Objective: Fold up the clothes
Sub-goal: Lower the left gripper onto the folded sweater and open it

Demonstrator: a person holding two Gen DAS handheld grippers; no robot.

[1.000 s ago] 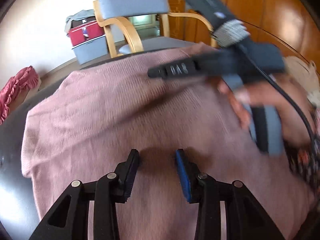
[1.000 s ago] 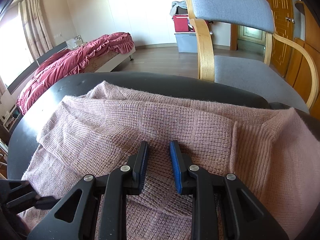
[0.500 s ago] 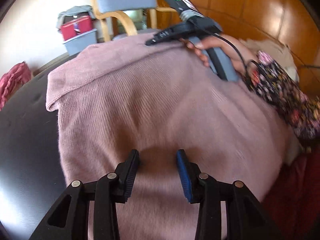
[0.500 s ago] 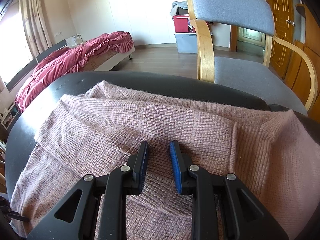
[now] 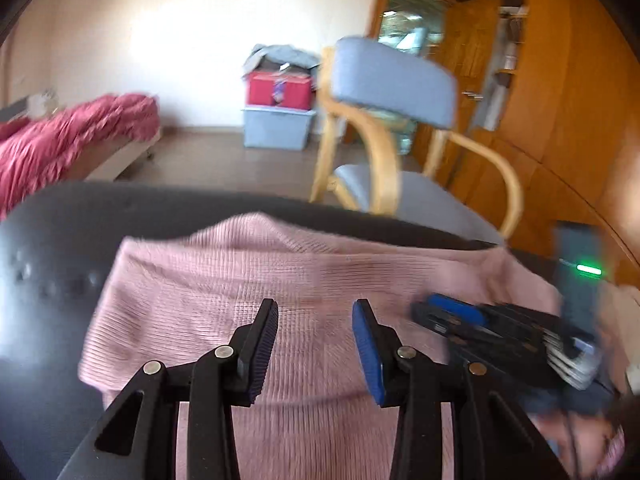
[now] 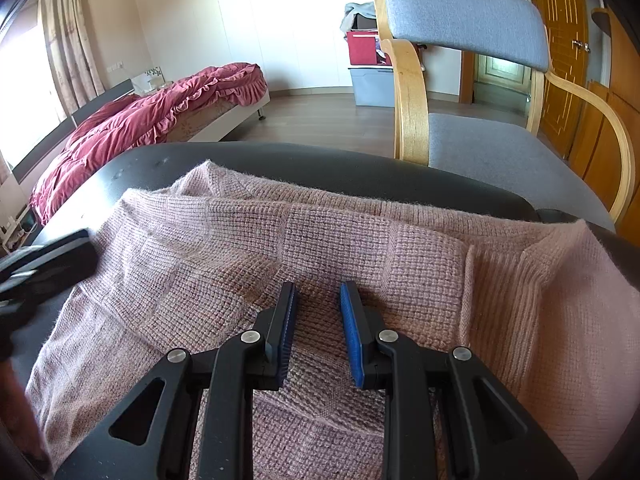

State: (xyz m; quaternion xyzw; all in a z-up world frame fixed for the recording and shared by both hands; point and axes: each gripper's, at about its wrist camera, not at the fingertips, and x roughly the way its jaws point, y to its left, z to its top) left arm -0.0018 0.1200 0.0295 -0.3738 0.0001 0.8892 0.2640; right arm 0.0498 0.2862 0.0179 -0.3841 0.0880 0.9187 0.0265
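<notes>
Blue ribbed pads line both pairs of jaws. The right gripper [image 6: 318,300] hangs low over a pink knit sweater [image 6: 360,248], its jaws a narrow gap apart; the waffle weave shows plainly through that gap and no fold rises between the pads, so they are released and grasp nothing. Whether the fingertips rest on the wool cannot be told. The left gripper [image 5: 316,320] has its jaws spread wider, likewise released, with only flat pink knit seen between the fingers; its view is blurred.

The sweater lies spread on a round black table [image 6: 320,160], filling most of the near half. In the right wrist view a ribbed band runs down its right part and a folded layer edge crosses diagonally on the left. In the left wrist view its far edge forms a rounded fold, and the right gripper shows just to the right over the same cloth, with a green light lit on its body. The left gripper's black fingers enter the right wrist view at the left edge, at the sweater's border.

Beyond the table stands a wooden armchair with grey cushions [image 6: 464,20]. Farther back are a bed with a red ruffled cover [image 6: 168,108], a grey storage bin [image 6: 372,84] with a red box [image 6: 362,48] on it, and wooden doors [image 6: 560,40] at the right
</notes>
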